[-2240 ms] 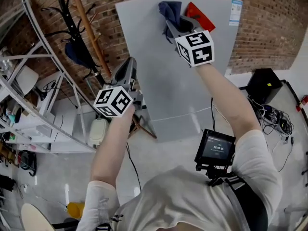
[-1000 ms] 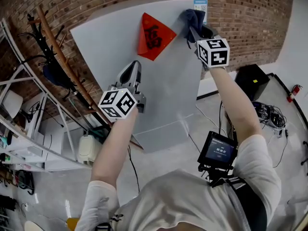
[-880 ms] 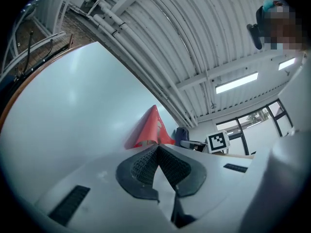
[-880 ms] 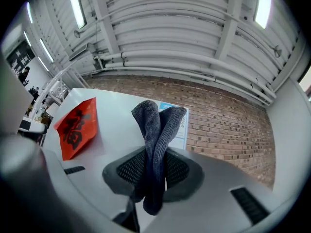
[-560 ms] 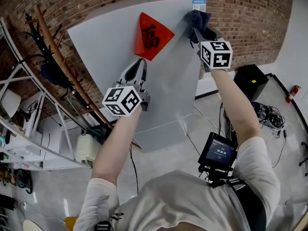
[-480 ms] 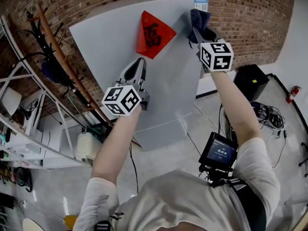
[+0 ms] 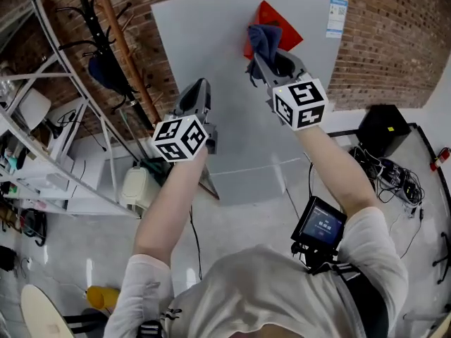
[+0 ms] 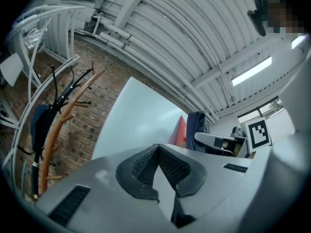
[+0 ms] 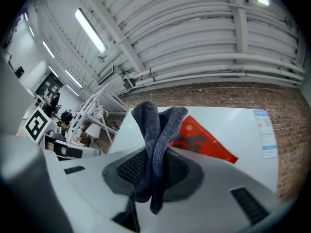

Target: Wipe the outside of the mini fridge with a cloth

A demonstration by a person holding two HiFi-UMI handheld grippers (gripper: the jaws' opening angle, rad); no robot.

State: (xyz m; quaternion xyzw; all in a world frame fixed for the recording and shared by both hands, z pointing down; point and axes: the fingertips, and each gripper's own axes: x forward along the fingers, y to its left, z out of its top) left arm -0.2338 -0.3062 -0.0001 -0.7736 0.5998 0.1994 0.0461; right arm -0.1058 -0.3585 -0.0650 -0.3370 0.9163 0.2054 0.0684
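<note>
The pale grey fridge point(image 7: 225, 97) stands against a brick wall, a red diamond sticker point(image 7: 284, 28) high on its door. My right gripper point(image 7: 265, 56) is shut on a dark blue cloth point(image 7: 263, 41), pressed to the door just left of the sticker. In the right gripper view the cloth point(image 9: 154, 144) sticks up from between the pads, with the sticker point(image 9: 204, 142) behind it. My left gripper point(image 7: 197, 96) is shut and holds nothing, close to the door's left part. In the left gripper view its pads point(image 8: 158, 166) meet, with the fridge point(image 8: 136, 125) beyond.
A wooden coat rack point(image 7: 123, 41) leans left of the fridge. White metal shelving point(image 7: 49, 132) fills the left side. A black box point(image 7: 384, 127) and cables point(image 7: 394, 178) lie on the floor at the right. A white label point(image 7: 337, 16) is on the door's top right corner.
My right gripper has dragged the cloth leftward along the top of the door, from the label corner to the sticker's left side. The left gripper stays shut near the door.
</note>
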